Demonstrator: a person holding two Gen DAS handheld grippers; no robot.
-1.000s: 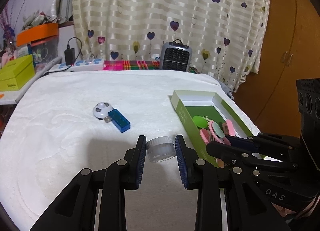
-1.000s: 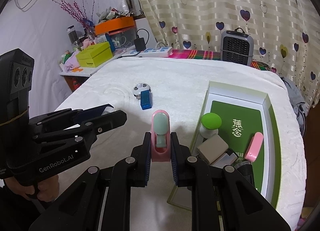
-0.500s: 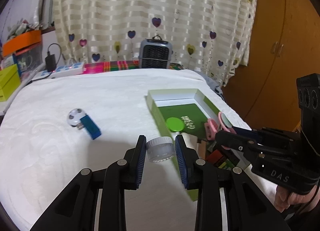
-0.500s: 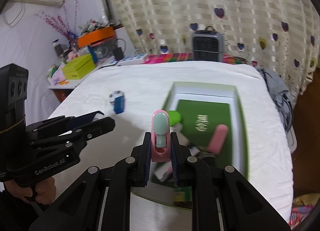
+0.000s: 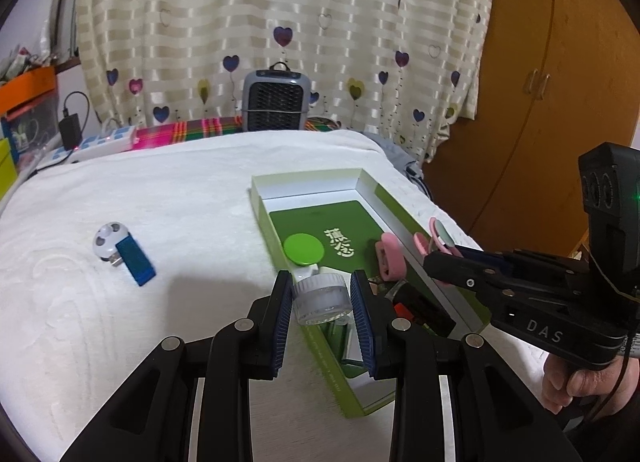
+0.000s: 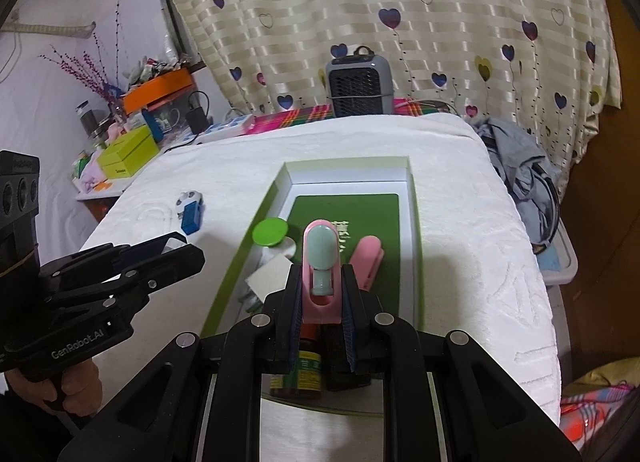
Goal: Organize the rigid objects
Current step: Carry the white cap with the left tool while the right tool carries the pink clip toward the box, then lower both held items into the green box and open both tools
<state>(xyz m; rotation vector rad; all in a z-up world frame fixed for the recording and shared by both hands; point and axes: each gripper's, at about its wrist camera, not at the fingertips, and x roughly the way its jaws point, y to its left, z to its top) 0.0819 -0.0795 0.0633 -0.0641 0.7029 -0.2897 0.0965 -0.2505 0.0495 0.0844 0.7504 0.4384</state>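
Note:
My left gripper (image 5: 321, 294) is shut on a small clear round jar with a white lid (image 5: 320, 298), held over the near left wall of the open green box (image 5: 308, 182). My right gripper (image 6: 320, 298) is shut on a pink clip with a pale green pad (image 6: 321, 262), held above the box's near end (image 6: 348, 170). Inside the box lie a green-capped white item (image 6: 271, 232), a second pink clip (image 6: 370, 260), a grey block (image 6: 267, 280) and a small brown bottle (image 6: 306, 366). A blue USB stick (image 5: 135, 260) and a small white round gadget (image 5: 107, 240) lie on the white cloth to the left.
A grey fan heater (image 5: 276, 102) stands at the far edge by the heart-patterned curtain. A power strip (image 5: 100, 142) and coloured boxes (image 6: 128, 154) crowd the far left. A wooden wardrobe (image 5: 560, 102) is on the right. Clothes (image 6: 516, 166) hang off the right edge.
Both grippers have moved sideways with their loads and now hang over the green box. The jar went from over the cloth to over the box's left wall; the pink clip from left of the box to above it.

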